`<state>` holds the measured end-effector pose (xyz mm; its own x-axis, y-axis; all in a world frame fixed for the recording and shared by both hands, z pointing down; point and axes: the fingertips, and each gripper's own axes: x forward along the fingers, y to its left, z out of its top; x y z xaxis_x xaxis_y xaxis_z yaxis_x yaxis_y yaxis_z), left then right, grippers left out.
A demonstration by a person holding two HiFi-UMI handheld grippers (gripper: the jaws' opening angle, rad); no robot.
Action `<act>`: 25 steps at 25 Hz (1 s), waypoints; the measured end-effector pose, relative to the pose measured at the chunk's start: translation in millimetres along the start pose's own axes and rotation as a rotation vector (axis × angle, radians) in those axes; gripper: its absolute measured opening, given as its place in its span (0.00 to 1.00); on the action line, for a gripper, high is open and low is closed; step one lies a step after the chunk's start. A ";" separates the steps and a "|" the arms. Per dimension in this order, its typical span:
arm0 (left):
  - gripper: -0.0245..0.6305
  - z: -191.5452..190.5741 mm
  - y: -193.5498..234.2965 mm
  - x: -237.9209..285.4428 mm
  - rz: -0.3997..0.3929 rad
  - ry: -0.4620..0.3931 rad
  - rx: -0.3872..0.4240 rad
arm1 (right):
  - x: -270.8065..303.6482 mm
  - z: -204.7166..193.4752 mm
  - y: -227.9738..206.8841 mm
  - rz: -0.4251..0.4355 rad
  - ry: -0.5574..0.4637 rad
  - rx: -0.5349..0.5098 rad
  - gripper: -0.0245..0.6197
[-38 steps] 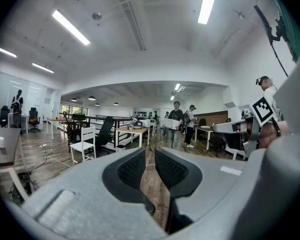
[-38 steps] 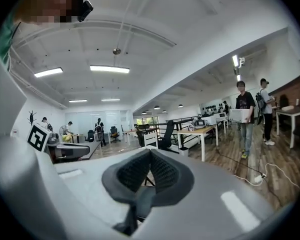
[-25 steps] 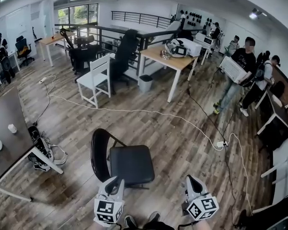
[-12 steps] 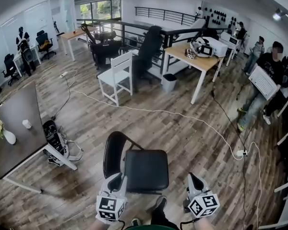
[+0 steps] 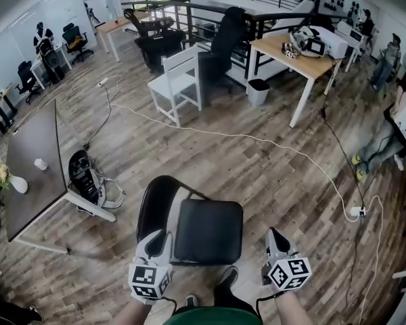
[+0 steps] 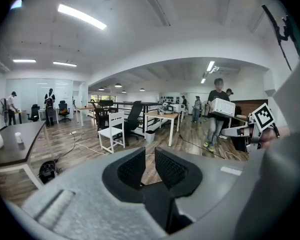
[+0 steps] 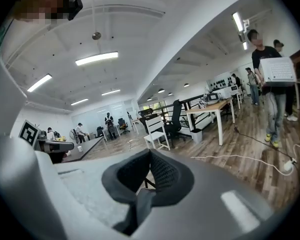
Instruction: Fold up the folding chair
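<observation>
Folding chair (image 5: 206, 230) stands fully open on the wood floor (image 5: 271, 175), its black seat level and its rounded backrest (image 5: 153, 202) upright on the side away from the right claw. It sits directly ahead of the person's shoes (image 5: 224, 277).

The left claw (image 5: 158, 237) hovers at the near corner of the chair where backrest meets seat; whether it touches the frame cannot be told. Its pads (image 6: 133, 168) stand almost together with only a thin slit between them, and nothing is in it. The right claw (image 5: 276, 236) hangs beside the chair's front edge, apart from it, with its pads pressed together and empty.

Judged from this, the task is at the approach step: no fold has begun and neither claw has a hold.

The next move likely calls for both claws to spread, one to steady the backrest and the other to catch the seat's front edge, then to swing the seat up toward the backrest so the legs close.
</observation>
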<state>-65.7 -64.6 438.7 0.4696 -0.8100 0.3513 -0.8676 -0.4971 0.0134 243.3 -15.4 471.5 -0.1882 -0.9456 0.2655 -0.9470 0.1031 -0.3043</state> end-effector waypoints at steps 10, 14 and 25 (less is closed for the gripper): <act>0.14 -44.7 33.6 26.7 0.169 0.121 -0.059 | 67.0 -95.4 -81.1 0.055 0.221 0.070 0.04; 0.14 -77.9 60.8 23.6 0.246 0.182 -0.078 | 84.2 -150.9 -101.6 0.052 0.325 0.100 0.04; 0.26 -162.6 157.4 37.7 0.377 0.285 -0.220 | 114.6 -289.6 -158.5 -0.109 0.453 0.226 0.04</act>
<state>-211.1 -122.8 606.3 0.0813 -0.7882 0.6100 -0.9961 -0.0852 0.0227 296.4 -50.7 815.2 -0.2332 -0.7132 0.6610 -0.8970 -0.1047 -0.4294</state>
